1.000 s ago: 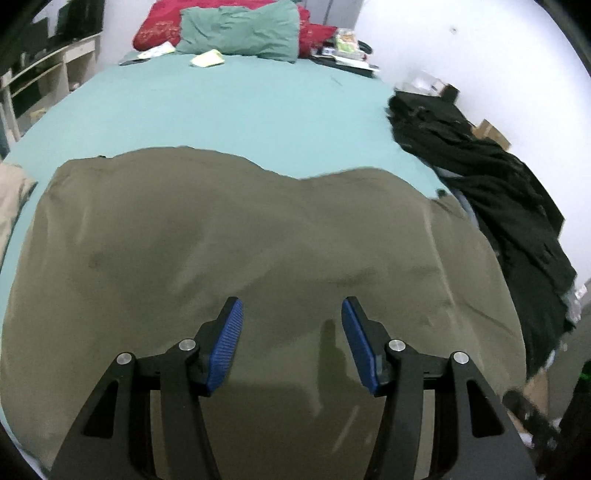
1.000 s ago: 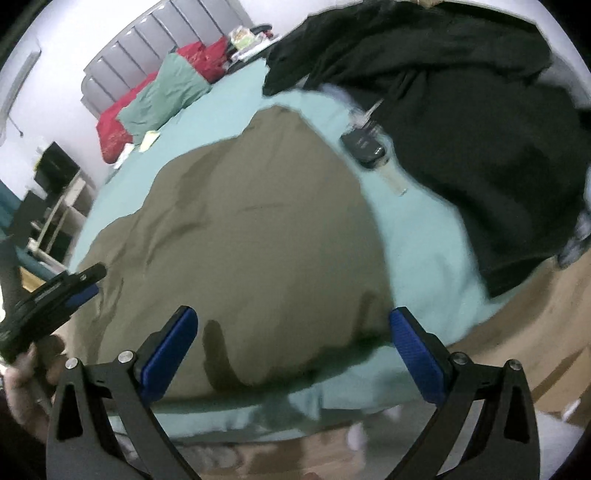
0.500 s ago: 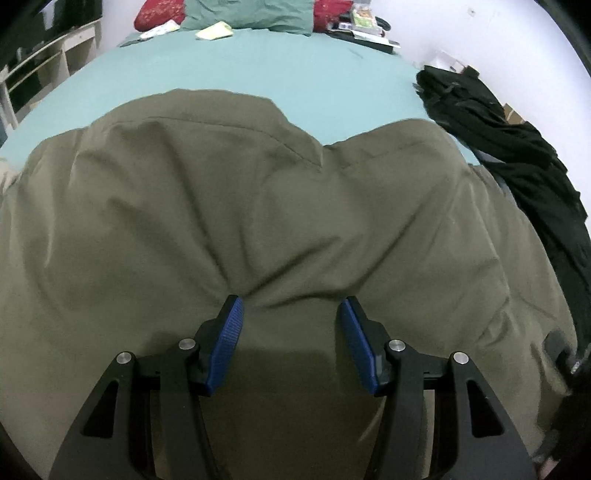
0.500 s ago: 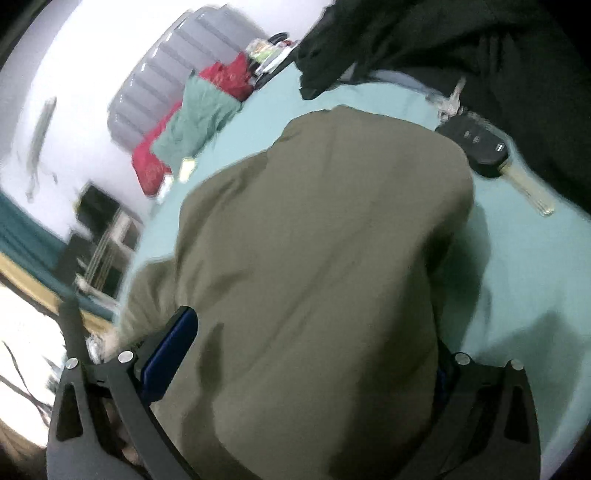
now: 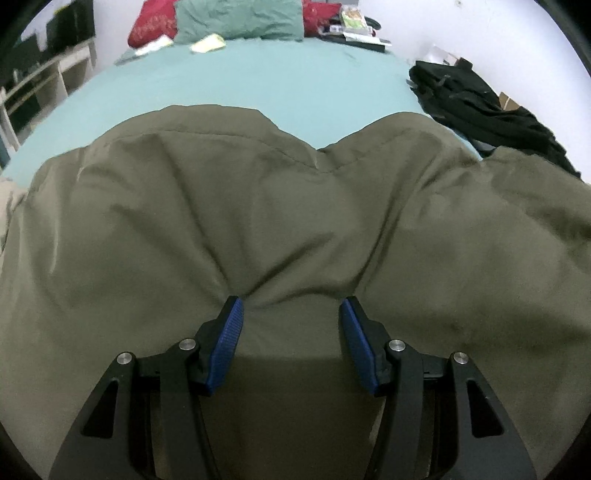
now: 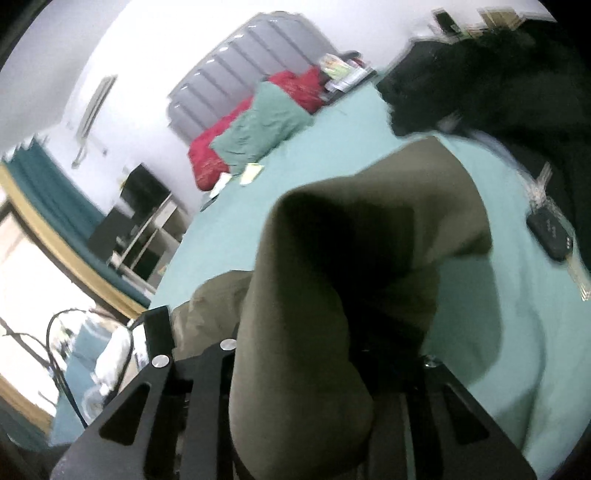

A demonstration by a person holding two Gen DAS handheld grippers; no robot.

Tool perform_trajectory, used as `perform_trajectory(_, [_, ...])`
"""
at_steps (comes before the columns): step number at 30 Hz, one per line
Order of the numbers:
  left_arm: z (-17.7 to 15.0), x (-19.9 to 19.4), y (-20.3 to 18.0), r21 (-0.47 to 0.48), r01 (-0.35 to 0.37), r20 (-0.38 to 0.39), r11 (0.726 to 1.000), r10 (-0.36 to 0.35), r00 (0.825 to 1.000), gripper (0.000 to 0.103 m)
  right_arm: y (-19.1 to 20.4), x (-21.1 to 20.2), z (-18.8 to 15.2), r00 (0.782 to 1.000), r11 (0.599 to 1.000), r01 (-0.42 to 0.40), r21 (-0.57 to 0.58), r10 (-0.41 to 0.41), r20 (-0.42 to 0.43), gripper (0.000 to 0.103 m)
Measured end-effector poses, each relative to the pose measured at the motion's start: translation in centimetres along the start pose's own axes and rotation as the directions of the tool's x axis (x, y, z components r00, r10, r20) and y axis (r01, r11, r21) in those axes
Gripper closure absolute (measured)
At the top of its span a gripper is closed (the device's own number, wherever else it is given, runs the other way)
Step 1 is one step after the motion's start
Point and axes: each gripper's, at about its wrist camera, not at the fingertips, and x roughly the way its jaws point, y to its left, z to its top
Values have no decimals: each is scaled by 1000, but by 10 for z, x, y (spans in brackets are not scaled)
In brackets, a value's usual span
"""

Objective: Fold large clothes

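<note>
A large olive-green garment (image 5: 295,206) lies spread over the teal bed (image 5: 258,88). My left gripper (image 5: 290,314) is open, its blue pads pressed against the cloth, which bunches into creases between them. In the right wrist view my right gripper (image 6: 325,354) is shut on a corner of the olive garment (image 6: 369,229) and holds it lifted off the bed; the cloth drapes over the fingers and hides the pads.
A black clothes pile (image 5: 480,107) lies at the bed's right side. A car key with keyring (image 6: 550,232) lies on the sheet beside it. Red and teal pillows (image 5: 240,18) sit at the headboard. A shelf unit (image 5: 37,85) stands left.
My right gripper has closed on the garment's edge and lifted it, tilting left. My left gripper has pushed forward onto the cloth, which now bunches between its open fingers.
</note>
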Motion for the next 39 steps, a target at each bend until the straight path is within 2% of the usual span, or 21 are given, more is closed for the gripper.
perform_trajectory(4, [0, -19, 21, -39, 62, -33, 997, -63, 997, 45, 42, -7, 5, 1000, 993, 20, -113, -19, 11, 78])
perform_trajectory(10, [-7, -69, 79, -95, 119, 19, 988, -118, 993, 45, 113, 5, 2, 999, 957, 51, -287, -52, 3, 78])
perform_trajectory(16, [-20, -109, 153, -154, 113, 60, 982, -105, 993, 45, 166, 36, -14, 997, 922, 30, -385, -53, -48, 78])
perform_trajectory(22, [-42, -136, 228, -219, 96, 87, 971, -79, 993, 45, 210, 80, -46, 987, 881, 1, -474, -78, -143, 78])
perform_trajectory(25, [-55, -147, 255, -262, 92, 95, 961, -70, 993, 45, 228, 105, -68, 970, 858, -15, -513, -111, -214, 78])
perform_trajectory(30, [-65, -155, 291, -333, 76, 108, 940, -42, 993, 45, 252, 142, -119, 914, 794, -66, -604, -195, -357, 72])
perform_trajectory(33, [-69, -162, 308, -347, 79, 125, 935, -37, 991, 45, 271, 149, -148, 888, 746, -159, -647, -178, -424, 60])
perform_trajectory(34, [-70, -165, 312, -350, 80, 132, 933, -35, 991, 45, 275, 149, -155, 879, 736, -187, -650, -170, -445, 48])
perform_trajectory(36, [-71, -174, 324, -359, 87, 149, 929, -34, 988, 45, 281, 150, -169, 860, 721, -241, -650, -152, -488, 30])
perform_trajectory(37, [-70, -177, 325, -364, 93, 159, 927, -36, 987, 45, 283, 148, -176, 855, 716, -256, -649, -147, -498, 28])
perform_trajectory(39, [-63, -186, 332, -369, 121, 185, 921, -55, 981, 45, 277, 147, -179, 844, 732, -267, -627, -137, -519, 28])
